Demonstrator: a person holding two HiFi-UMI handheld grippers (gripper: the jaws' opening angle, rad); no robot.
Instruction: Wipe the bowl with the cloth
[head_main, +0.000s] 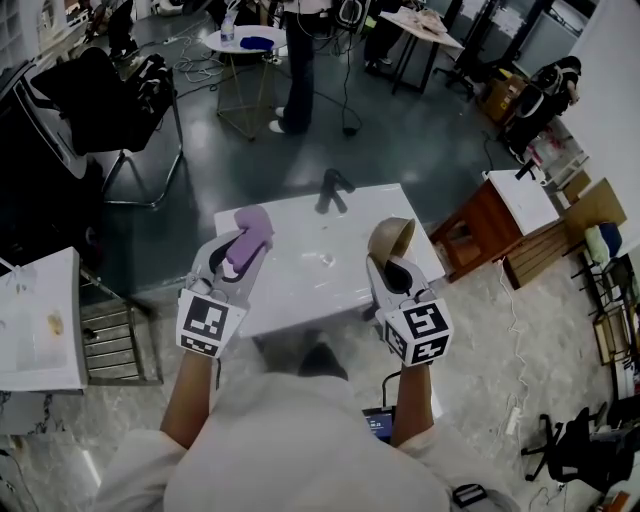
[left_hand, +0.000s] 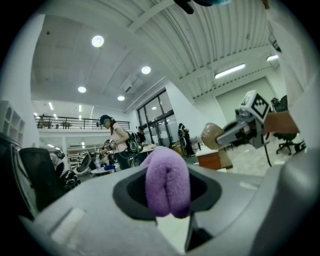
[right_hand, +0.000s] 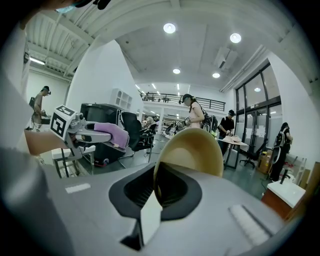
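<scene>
My left gripper (head_main: 244, 243) is shut on a folded purple cloth (head_main: 250, 236), held up above the left part of the white table (head_main: 300, 275). In the left gripper view the cloth (left_hand: 167, 181) bulges out between the jaws. My right gripper (head_main: 390, 252) is shut on the rim of a tan bowl (head_main: 391, 238), lifted over the table's right side. The bowl (right_hand: 192, 150) stands on edge in the right gripper view, its hollow turned left toward the cloth (right_hand: 111, 133). Both grippers are held apart, about level with each other.
A dark object (head_main: 334, 190) stands at the table's far edge. A brown cabinet (head_main: 487, 230) sits to the right, a white table (head_main: 40, 320) to the left, chairs (head_main: 100, 100) and a standing person (head_main: 300, 60) beyond.
</scene>
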